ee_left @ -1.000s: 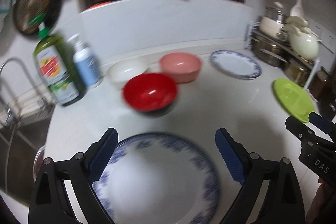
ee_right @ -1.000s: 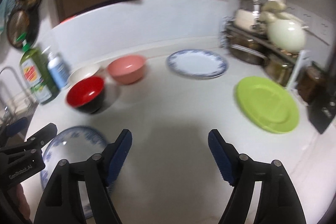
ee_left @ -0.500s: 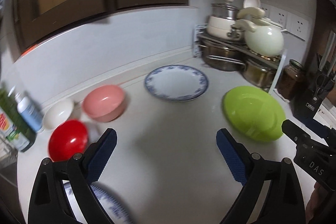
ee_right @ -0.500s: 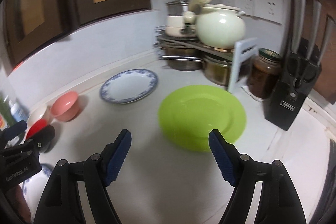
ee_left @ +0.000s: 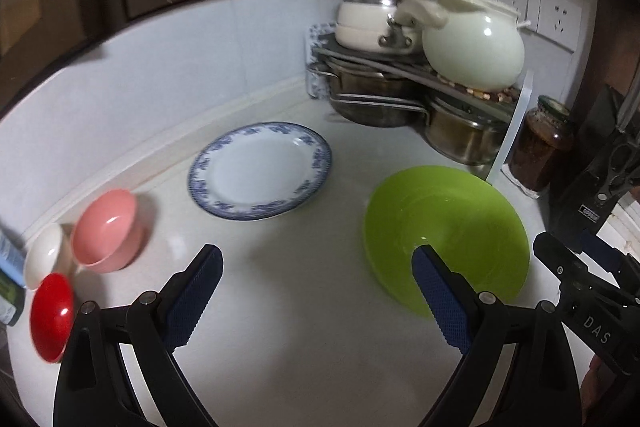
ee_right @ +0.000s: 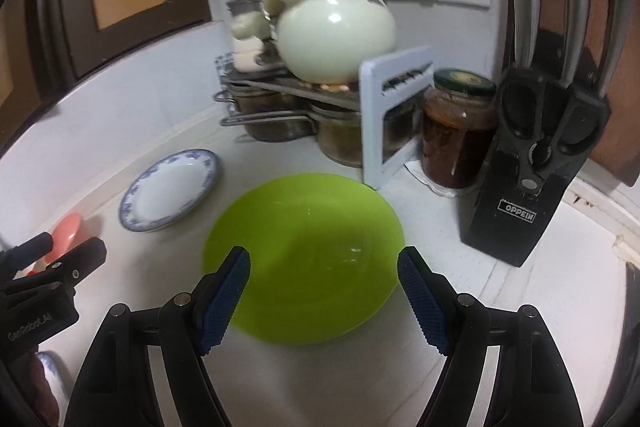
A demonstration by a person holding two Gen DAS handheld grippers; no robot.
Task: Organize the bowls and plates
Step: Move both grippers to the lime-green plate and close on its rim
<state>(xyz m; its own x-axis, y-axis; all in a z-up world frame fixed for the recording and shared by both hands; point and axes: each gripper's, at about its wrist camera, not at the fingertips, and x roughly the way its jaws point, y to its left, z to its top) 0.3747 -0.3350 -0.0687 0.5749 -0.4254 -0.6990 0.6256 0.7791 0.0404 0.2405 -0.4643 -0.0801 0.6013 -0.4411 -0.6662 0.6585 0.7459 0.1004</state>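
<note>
A lime green plate (ee_right: 304, 259) lies flat on the white counter, straight ahead of my right gripper (ee_right: 323, 267), which is open and empty above its near half. In the left wrist view the green plate (ee_left: 444, 239) sits right of centre, and my left gripper (ee_left: 316, 263) hangs open and empty over bare counter beside it. A blue-rimmed white plate (ee_left: 260, 175) rests farther back, also seen as the blue-rimmed plate (ee_right: 170, 189). At the left edge stand a pink bowl (ee_left: 106, 231), a white bowl (ee_left: 44, 255) and a red bowl (ee_left: 52, 315).
A corner rack (ee_right: 288, 87) carries pots and a pale green pot (ee_right: 334, 35). Next to it stand a dark jar (ee_right: 456, 131) and a black knife block (ee_right: 532, 179). A second blue-rimmed plate's edge (ee_right: 52, 367) shows at lower left. Wall sockets (ee_left: 556, 19) sit behind.
Both grippers have swung right along the counter, away from the big blue-rimmed plate and the bottles toward the green plate and the corner rack. Both stayed open and empty.
</note>
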